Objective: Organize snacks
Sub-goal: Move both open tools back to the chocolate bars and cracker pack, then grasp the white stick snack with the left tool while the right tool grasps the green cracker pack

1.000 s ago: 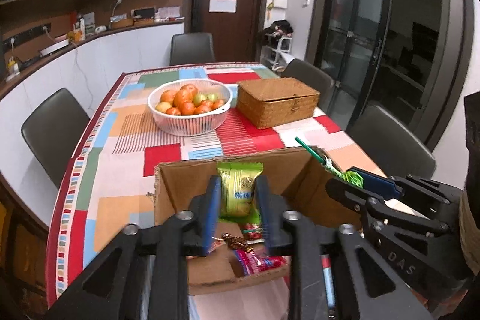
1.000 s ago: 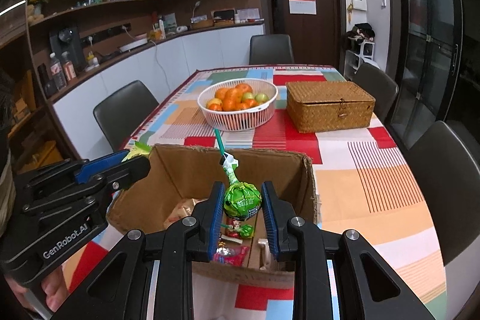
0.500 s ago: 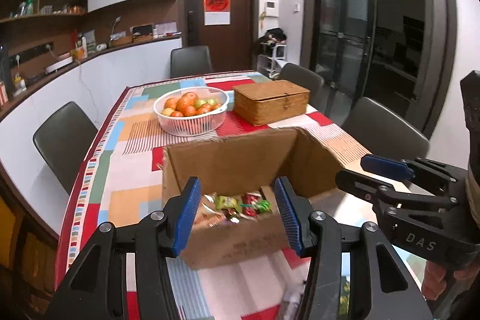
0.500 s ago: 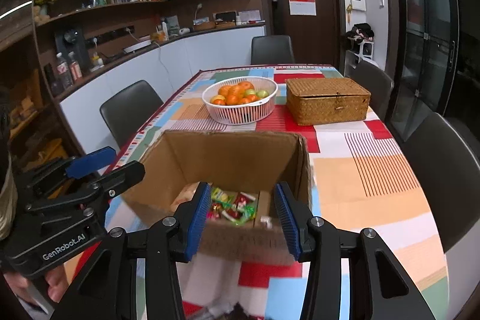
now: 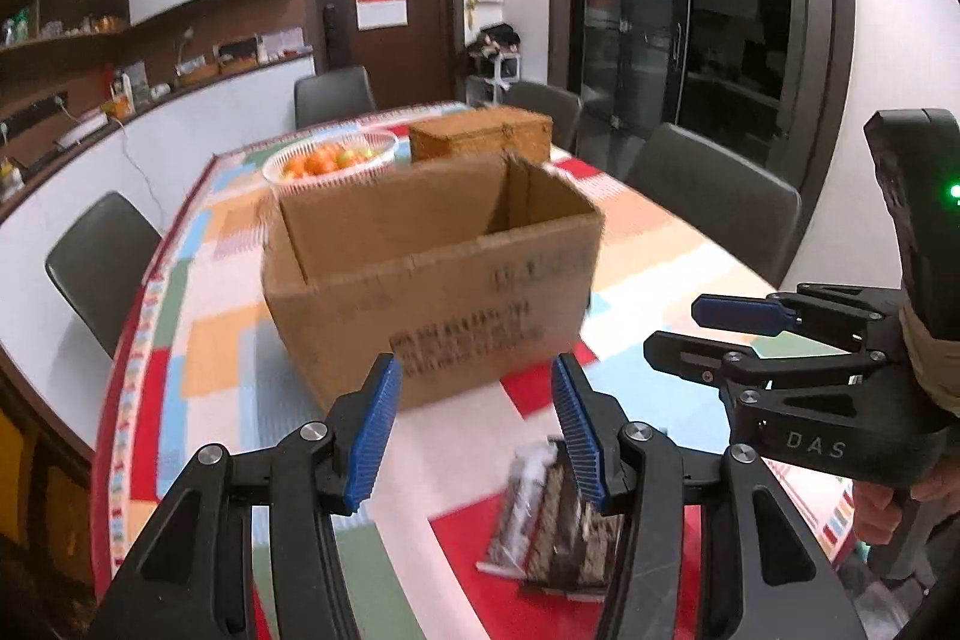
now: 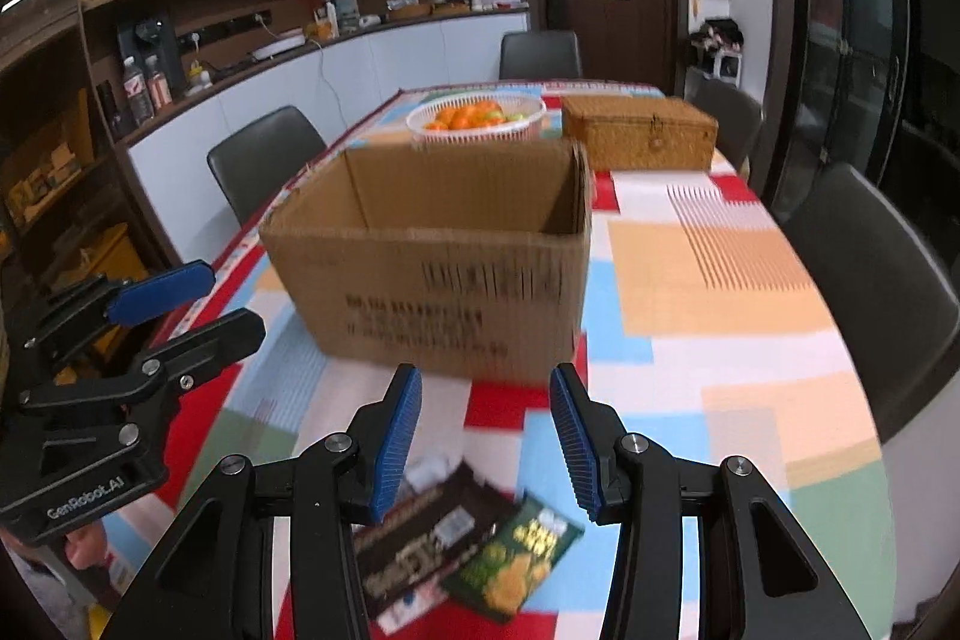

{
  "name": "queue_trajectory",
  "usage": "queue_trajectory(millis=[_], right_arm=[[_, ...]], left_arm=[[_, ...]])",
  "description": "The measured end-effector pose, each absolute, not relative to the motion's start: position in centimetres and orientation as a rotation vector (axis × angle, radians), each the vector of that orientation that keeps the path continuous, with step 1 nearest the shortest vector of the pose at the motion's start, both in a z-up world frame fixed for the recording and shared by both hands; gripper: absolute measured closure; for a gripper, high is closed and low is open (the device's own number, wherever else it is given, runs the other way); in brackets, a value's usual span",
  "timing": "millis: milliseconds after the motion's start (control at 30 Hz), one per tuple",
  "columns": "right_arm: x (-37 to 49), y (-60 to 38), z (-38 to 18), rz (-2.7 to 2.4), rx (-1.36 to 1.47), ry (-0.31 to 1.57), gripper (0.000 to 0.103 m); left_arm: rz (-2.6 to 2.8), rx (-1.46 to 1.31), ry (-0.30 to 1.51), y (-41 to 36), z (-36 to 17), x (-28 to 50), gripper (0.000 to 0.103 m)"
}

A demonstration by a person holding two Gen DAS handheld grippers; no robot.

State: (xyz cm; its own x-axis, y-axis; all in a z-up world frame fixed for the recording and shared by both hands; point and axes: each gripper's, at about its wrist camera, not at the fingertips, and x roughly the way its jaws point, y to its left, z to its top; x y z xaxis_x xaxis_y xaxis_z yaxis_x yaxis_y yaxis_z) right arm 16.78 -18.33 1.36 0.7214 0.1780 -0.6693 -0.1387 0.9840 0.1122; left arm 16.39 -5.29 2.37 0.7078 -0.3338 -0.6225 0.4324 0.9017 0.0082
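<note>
An open cardboard box (image 5: 432, 274) stands on the patchwork tablecloth; it also shows in the right wrist view (image 6: 438, 268). Its inside is hidden from this low angle. My left gripper (image 5: 477, 436) is open and empty, in front of the box. A dark brown snack packet (image 5: 558, 526) lies on the table below its right finger. My right gripper (image 6: 483, 442) is open and empty, above a brown packet (image 6: 420, 544) and a green and yellow packet (image 6: 516, 556). Each gripper shows in the other's view, the right one (image 5: 780, 340) and the left one (image 6: 120, 340).
A white basket of oranges (image 6: 477, 118) and a lidded wicker box (image 6: 639, 130) stand behind the cardboard box. Grey chairs (image 6: 264, 160) surround the table (image 6: 750, 340). A counter and shelves run along the left wall.
Both grippers let go of their green snacks into the box, opened wide, and pulled back and down toward the near table edge. Packets on the table have come into view.
</note>
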Motion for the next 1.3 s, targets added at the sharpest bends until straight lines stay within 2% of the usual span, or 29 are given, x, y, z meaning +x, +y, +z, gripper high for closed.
queue_trajectory(millis=[67, 133, 333, 600, 1300], right_arm=[[16.2, -18.4, 0.5, 0.177, 0.064, 0.774, 0.057], [15.8, -18.4, -0.5, 0.169, 0.075, 0.806, 0.051], [15.7, -19.1, -4.5, 0.149, 0.125, 0.946, 0.051], [15.7, -19.8, -7.7, 0.088, 0.176, 1.039, 0.051], [17.1, -20.2, -11.1, 0.025, 0.291, 1.110, 0.051]], left_arm=[[-0.445, 0.158, 0.694, -5.5, 1.4, 16.3, 0.052], [-0.458, 0.158, 0.730, -5.7, 0.3, 16.2, 0.052], [-0.488, 0.179, 0.841, -6.4, -3.5, 16.6, 0.052], [-0.501, 0.205, 0.929, -6.5, -7.3, 17.1, 0.052], [-0.552, 0.155, 1.026, -7.2, -11.5, 19.6, 0.054]])
